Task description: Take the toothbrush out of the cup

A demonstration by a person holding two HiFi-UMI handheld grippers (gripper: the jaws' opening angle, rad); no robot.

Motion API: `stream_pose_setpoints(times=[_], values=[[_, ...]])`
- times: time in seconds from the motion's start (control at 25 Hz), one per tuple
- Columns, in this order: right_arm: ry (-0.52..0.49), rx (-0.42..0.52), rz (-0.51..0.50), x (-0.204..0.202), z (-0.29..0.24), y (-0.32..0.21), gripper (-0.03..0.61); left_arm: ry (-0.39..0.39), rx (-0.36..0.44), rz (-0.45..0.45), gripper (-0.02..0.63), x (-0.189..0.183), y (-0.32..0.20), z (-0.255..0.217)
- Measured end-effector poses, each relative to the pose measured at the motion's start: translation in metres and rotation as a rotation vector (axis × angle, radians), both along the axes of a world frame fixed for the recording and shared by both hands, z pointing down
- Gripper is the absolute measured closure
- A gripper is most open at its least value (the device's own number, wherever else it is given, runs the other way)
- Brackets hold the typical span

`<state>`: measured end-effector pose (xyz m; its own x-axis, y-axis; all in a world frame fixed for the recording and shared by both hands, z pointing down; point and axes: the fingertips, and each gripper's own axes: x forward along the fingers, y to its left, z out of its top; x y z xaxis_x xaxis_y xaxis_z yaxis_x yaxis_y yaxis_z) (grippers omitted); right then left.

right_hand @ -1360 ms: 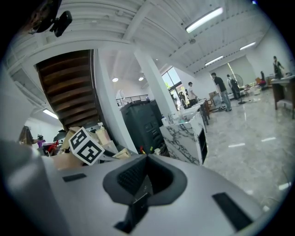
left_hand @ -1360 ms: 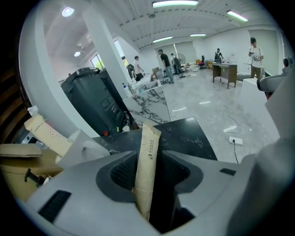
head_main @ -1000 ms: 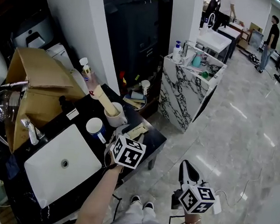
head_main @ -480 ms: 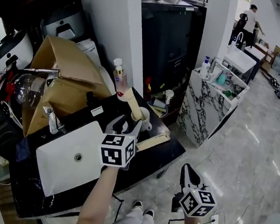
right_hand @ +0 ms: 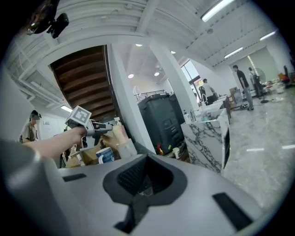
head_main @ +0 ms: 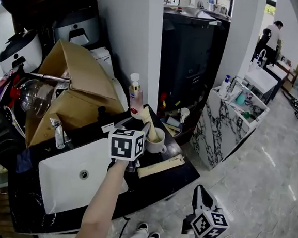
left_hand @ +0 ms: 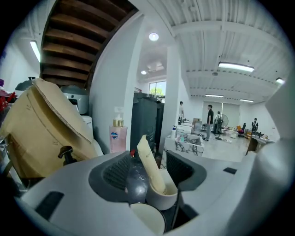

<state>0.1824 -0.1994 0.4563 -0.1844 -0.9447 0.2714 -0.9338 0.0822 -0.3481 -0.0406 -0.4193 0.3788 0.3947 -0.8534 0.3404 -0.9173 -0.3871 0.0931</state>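
Left gripper (left_hand: 151,169): jaws spread wide on either side of the one cup (head_main: 157,141), near the far right corner of the counter (head_main: 148,186), probably to leave room to close on a slim handle. The cup holds one cream tube (head_main: 148,122) and one dark, red-tipped stem (left_hand: 134,179), probably the toothbrush. Right gripper (head_main: 199,178): jaws together and empty, off the counter's near edge, apparently not needed.

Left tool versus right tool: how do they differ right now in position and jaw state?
The left tool is up over the black counter, at the cup; the right tool hangs low over the floor, off the counter. The left tool's jaws stand apart, framing the cup and its cream tube; the right tool's jaws look closed, nothing between. Both carry a marker cube, and neither grips anything.
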Motion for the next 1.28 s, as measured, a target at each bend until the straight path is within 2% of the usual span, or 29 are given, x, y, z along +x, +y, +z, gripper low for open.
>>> stream_pose_setpoints(times=[0.24,0.56,0.76,0.92,1.28], values=[[-0.004,-0.009,0.02,0.004,0.003,-0.009,0.575,-0.03,-0.081,0.014,0.374,0.009,-0.028,0.015],[-0.003,-0.017,0.048,0.011,0.007,-0.015,0.575,-0.041,-0.124,0.018,0.387,0.013,-0.049,0.03],[-0.003,-0.017,0.054,0.011,0.006,-0.017,0.575,-0.074,-0.089,0.024,0.46,0.018,-0.048,0.025],[-0.001,-0.013,0.055,0.012,0.005,-0.016,0.575,-0.053,-0.044,0.019,0.529,0.021,-0.044,0.016],[0.002,-0.002,0.041,0.008,0.0,-0.008,0.575,0.014,0.092,0.003,0.549,0.021,-0.026,-0.012]])
